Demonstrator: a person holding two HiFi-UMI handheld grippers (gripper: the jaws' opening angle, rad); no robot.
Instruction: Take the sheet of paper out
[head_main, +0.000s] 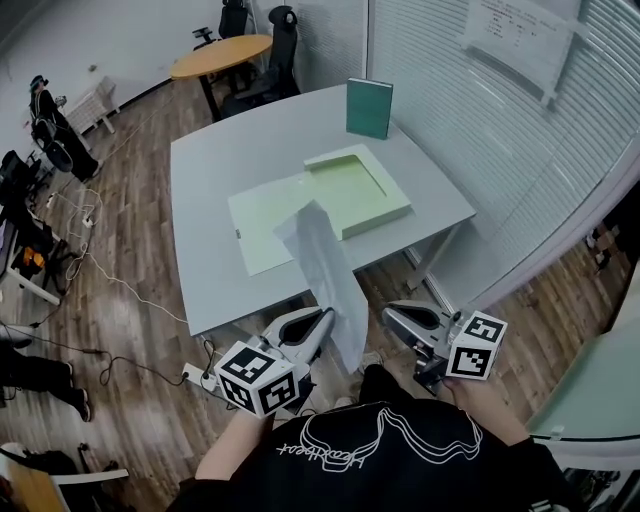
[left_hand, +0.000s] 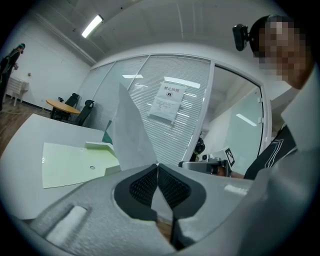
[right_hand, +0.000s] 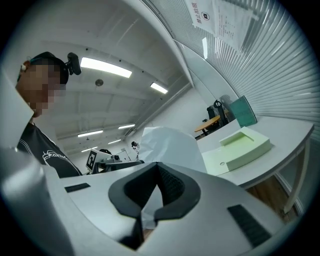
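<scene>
Head view: the sheet of paper (head_main: 325, 270) is in the air over the near edge of the desk (head_main: 230, 160), clear of the green folder (head_main: 350, 190). The left tongs (head_main: 328, 318) pinch it. The right tongs (head_main: 388, 315) sit just to its right, seemingly apart from it.

Left gripper view: the left tongs (left_hand: 157, 165) clamp only a thin edge of the sheet (left_hand: 131, 135), so a tug could slip or tear it.

Right gripper view: the right tongs (right_hand: 157, 164) look pressed together with no grip shown. With that side unsupported, the sheet (right_hand: 170, 145) may sag and crease.

Bright, even indoor light, ceiling strip lights (right_hand: 105, 67) glowing overhead, faint shadow beneath the desk (head_main: 215, 170), fisheye bending and black corners in both gripper views
</scene>
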